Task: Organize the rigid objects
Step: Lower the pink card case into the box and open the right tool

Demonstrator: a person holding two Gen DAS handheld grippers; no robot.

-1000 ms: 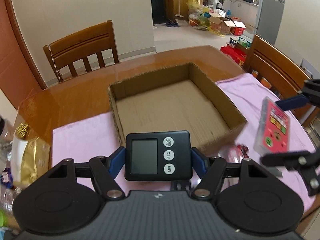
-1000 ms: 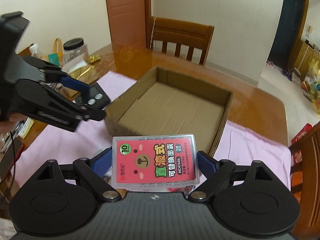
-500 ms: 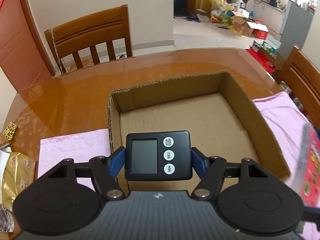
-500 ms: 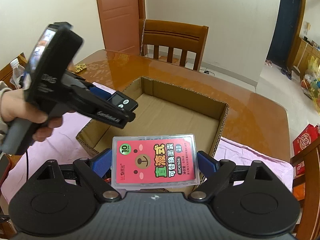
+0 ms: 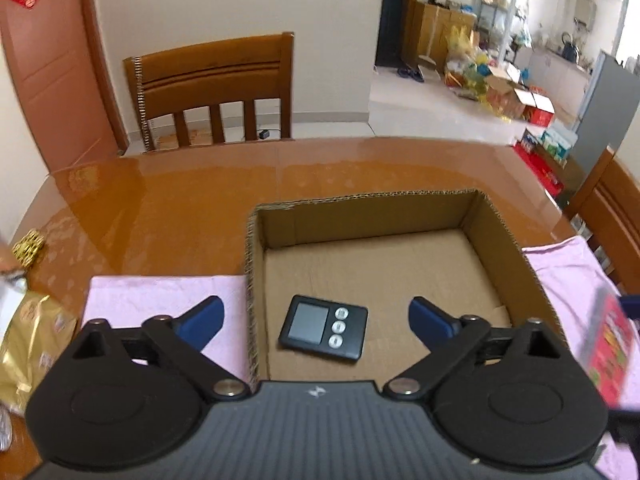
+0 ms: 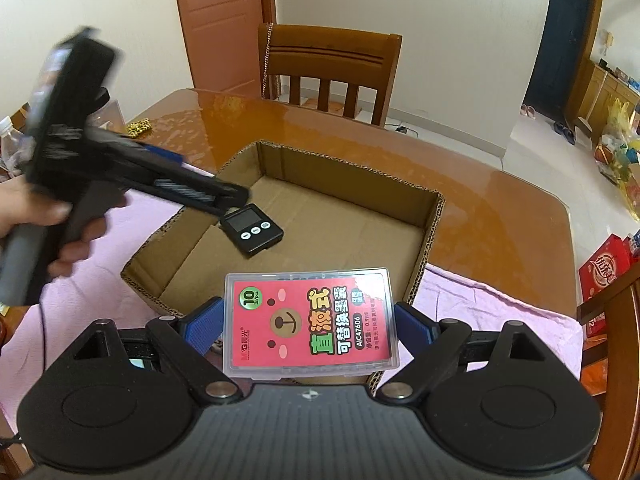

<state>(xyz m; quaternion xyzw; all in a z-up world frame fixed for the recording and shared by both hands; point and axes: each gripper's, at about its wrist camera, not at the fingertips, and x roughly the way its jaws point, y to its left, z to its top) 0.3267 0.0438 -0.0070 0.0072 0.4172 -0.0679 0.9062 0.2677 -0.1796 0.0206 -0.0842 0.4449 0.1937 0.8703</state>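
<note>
A black digital timer (image 5: 323,333) lies flat on the floor of the open cardboard box (image 5: 472,212), near its front left corner; the right wrist view has the timer (image 6: 253,230) in the box (image 6: 434,216) too. My left gripper (image 5: 316,316) hangs above it, jaws opening wide, nothing between the blue pads. My right gripper (image 6: 306,320) is shut on a clear plastic case with a red bear label (image 6: 310,322), held over the box's near rim. The left gripper (image 6: 224,196), held by a hand, shows at the left of the right wrist view.
The box sits on a pink cloth (image 5: 160,300) on a glossy wooden table (image 5: 180,200). A gold packet (image 5: 28,340) and small gold trinket (image 5: 28,244) lie at the left. Wooden chairs stand at the far side (image 5: 212,88) and at the right (image 5: 612,216).
My left gripper moved forward over the box, opened, and let go of the timer, which now lies on the box floor. My right gripper, still holding the case, moved closer to the box.
</note>
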